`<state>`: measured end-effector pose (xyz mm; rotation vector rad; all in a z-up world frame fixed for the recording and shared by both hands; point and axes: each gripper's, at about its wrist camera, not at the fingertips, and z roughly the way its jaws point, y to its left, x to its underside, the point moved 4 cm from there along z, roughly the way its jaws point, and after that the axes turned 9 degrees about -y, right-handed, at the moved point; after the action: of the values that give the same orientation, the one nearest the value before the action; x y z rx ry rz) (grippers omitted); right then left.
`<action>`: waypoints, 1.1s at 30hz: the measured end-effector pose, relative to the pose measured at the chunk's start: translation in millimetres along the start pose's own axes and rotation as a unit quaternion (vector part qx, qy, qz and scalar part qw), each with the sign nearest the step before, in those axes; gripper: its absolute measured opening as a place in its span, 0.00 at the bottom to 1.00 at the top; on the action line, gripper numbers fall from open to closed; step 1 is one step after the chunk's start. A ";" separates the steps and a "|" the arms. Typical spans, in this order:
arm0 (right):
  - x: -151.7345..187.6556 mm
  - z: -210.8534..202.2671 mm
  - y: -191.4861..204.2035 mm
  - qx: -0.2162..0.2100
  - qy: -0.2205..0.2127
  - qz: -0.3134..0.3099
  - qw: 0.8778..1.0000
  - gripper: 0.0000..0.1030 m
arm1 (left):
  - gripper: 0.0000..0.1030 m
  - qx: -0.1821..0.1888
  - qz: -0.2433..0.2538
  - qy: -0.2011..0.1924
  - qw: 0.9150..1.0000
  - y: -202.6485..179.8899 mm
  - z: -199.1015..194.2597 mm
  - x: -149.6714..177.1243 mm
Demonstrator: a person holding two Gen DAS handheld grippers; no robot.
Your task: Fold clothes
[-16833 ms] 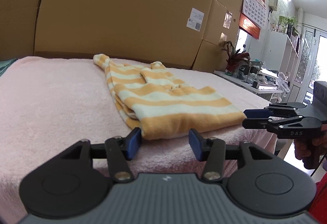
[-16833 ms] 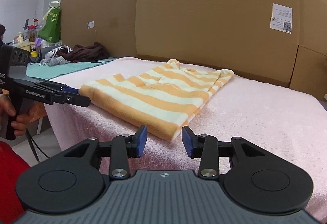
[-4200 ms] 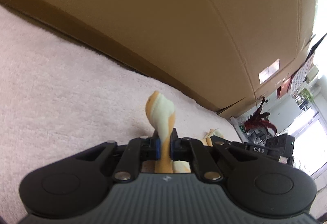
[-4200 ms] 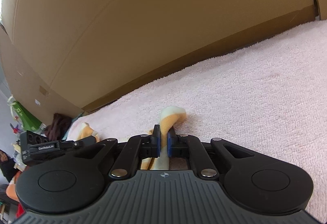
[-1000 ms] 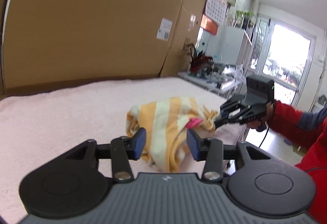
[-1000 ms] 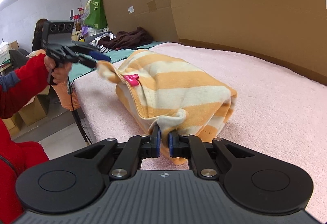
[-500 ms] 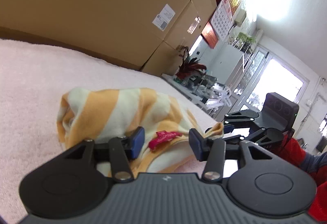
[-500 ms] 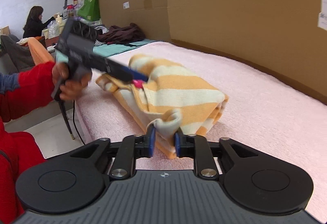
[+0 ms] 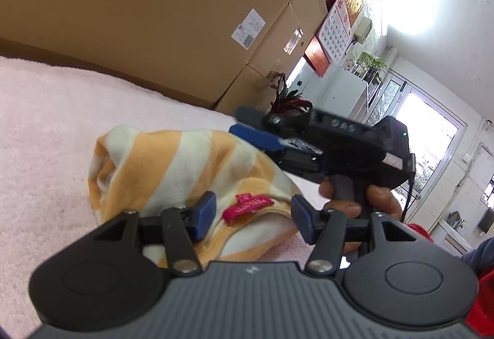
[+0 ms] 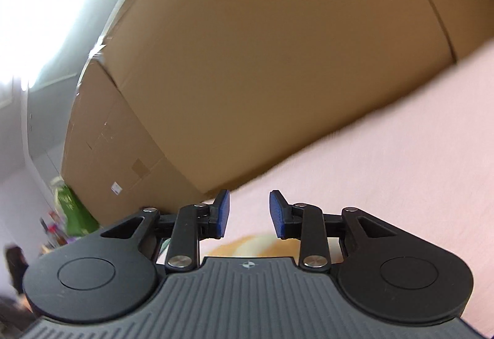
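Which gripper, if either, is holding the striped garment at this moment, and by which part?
Neither. The left gripper stands open around the striped garment near its pink label; the right gripper is open, nothing between its pads.

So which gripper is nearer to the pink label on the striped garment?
Left. The left gripper is open with the pink label between its fingertips. The right gripper is open above the striped garment's far side.
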<state>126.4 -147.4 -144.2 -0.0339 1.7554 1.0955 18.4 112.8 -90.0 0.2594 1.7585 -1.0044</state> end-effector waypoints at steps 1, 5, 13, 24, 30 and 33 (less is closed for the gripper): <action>6.9 4.9 -2.9 0.021 0.016 -0.017 0.999 0.24 | 0.57 0.000 0.003 -0.001 1.000 -0.7 -0.7 0.1; 11.9 1.1 -15.9 0.053 0.037 -0.047 0.997 0.22 | 0.60 0.006 -0.022 -0.021 1.000 -0.9 -6.1 -7.6; 14.6 -2.1 -10.2 0.051 0.033 -0.067 0.996 0.23 | 0.69 -0.025 -0.116 -0.125 0.985 2.2 18.2 -37.5; 11.4 -10.9 -22.8 0.033 0.027 -0.027 0.999 0.23 | 0.07 -0.183 -0.101 -0.067 0.976 37.6 28.8 -16.1; 5.8 -24.1 -26.1 0.017 0.036 -0.029 0.999 0.23 | 0.07 -0.198 -0.074 -0.060 0.975 29.6 30.2 -14.1; -3.7 -41.6 -27.6 0.049 0.022 -0.044 0.998 0.20 | 0.07 -0.199 -0.071 -0.060 0.975 28.7 31.5 -14.7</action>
<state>111.1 -193.4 -156.7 -0.0751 1.8282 0.9493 63.1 111.9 -95.1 -0.1797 1.8402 -0.7258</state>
